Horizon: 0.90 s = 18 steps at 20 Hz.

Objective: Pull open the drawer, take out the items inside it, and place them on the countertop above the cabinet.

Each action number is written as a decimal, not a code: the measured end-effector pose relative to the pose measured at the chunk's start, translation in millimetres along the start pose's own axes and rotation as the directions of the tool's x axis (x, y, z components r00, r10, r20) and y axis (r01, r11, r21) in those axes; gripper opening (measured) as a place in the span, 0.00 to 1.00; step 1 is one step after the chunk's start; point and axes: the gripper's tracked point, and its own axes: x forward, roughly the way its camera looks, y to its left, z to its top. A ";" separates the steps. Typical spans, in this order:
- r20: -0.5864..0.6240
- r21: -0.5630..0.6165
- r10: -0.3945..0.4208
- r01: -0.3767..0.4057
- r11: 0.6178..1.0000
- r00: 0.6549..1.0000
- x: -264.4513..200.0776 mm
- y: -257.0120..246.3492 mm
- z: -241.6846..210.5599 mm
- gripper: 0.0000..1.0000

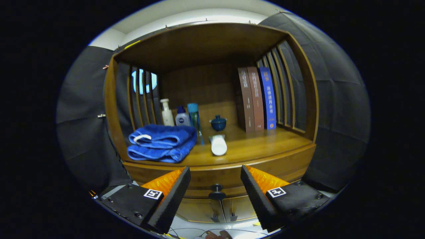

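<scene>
Drawer (219,176): front looks flush w/ cabinet, i.e. shut; sits right under the countertop (262,144).
Knob (216,192): dark, round, centre of drawer front, in the gap between the fingers, just ahead of them, not touching.
Gripper (215,181): fingers spread wide, nothing held, aimed straight at knob.
Drawer contents: hidden behind shut front, can't tell if anything is inside.
Countertop load: folded blue towel (161,142) at left; white tube (218,145) lying on its side near front edge; small dark blue lidded cup (218,122) behind it; white bottle (167,112), small blue-capped bottle (182,116), slim teal bottle (194,116) in a row at back; three books (257,99) upright at right.
Lower doors (224,209): two, shut, below the drawer.
Step (judgement): fits two stages – closing in on knob to pull drawer, or items already out on top and drawer pushed back in. Can't settle which.
Next move, if pull is due: centre knob between fingers, close on it, draw straight back, keep level so the grip doesn't slip off.
</scene>
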 end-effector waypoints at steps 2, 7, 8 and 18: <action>0.044 -0.008 0.009 -0.008 1.000 0.999 -23.5 5.5 33.4 0.99; 0.166 -0.019 0.017 -0.014 1.000 0.986 -82.6 16.6 114.2 0.98; 0.180 -0.025 0.021 -0.017 1.000 0.983 -94.8 19.8 126.5 0.98; 0.215 -0.052 0.050 -0.040 0.998 0.975 -161.5 34.4 164.5 0.98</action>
